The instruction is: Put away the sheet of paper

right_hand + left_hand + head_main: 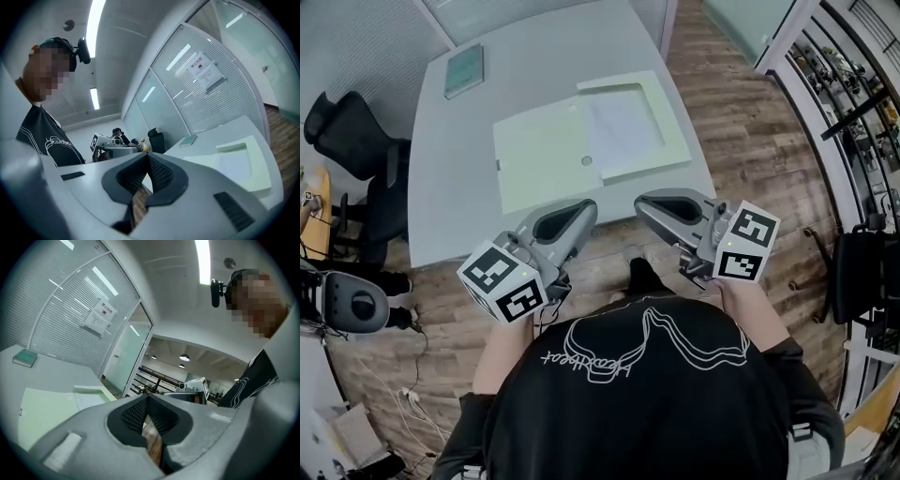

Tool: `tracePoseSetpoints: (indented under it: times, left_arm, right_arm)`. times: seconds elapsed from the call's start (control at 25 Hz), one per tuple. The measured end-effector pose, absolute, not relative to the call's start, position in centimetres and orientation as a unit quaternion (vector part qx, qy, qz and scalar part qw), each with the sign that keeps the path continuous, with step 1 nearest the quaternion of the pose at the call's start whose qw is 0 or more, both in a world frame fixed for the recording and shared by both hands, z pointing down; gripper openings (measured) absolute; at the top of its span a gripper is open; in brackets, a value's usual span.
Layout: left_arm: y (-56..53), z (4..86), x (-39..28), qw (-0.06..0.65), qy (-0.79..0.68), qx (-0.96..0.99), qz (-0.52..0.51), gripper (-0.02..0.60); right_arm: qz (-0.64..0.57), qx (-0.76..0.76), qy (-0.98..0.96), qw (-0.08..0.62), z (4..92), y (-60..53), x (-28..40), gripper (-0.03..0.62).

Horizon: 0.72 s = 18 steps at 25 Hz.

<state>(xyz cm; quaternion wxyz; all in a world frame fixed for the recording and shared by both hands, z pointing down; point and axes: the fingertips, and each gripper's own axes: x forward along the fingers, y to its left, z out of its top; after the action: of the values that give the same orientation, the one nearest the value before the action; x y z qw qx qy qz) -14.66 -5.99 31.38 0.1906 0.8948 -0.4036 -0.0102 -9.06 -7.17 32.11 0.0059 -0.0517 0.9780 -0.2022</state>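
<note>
A white sheet of paper [623, 122] lies inside the shallow tray of a pale green file box [675, 145] on the grey table [450, 197]. The box's flat lid [539, 155] is spread open to the tray's left. My left gripper [584, 212] and right gripper [643, 203] hang in front of the person's chest, off the table's near edge, their tips turned toward each other. Both are shut with nothing between the pads. The left gripper view shows my left gripper [146, 397] with the paper [91, 399] beyond it. The right gripper view shows my right gripper [146, 156] with the paper [234, 164] beyond.
A green book [464, 70] lies at the table's far left corner. A black office chair [352, 136] stands left of the table, with a grey device [347, 300] on the floor nearer me. Shelving [853, 94] and another dark chair [862, 272] line the right side.
</note>
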Motion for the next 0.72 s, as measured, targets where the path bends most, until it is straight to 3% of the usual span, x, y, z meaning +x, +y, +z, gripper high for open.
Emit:
tracePoseSetpoints:
  times: [0.72]
  left_arm:
    - [-5.4, 31.4, -14.4, 0.200, -0.393, 0.897, -0.029, 0.009]
  right_arm:
    - [-0.203, -0.048, 0.978, -0.013, 32.6, -5.8, -9.3, 0.009]
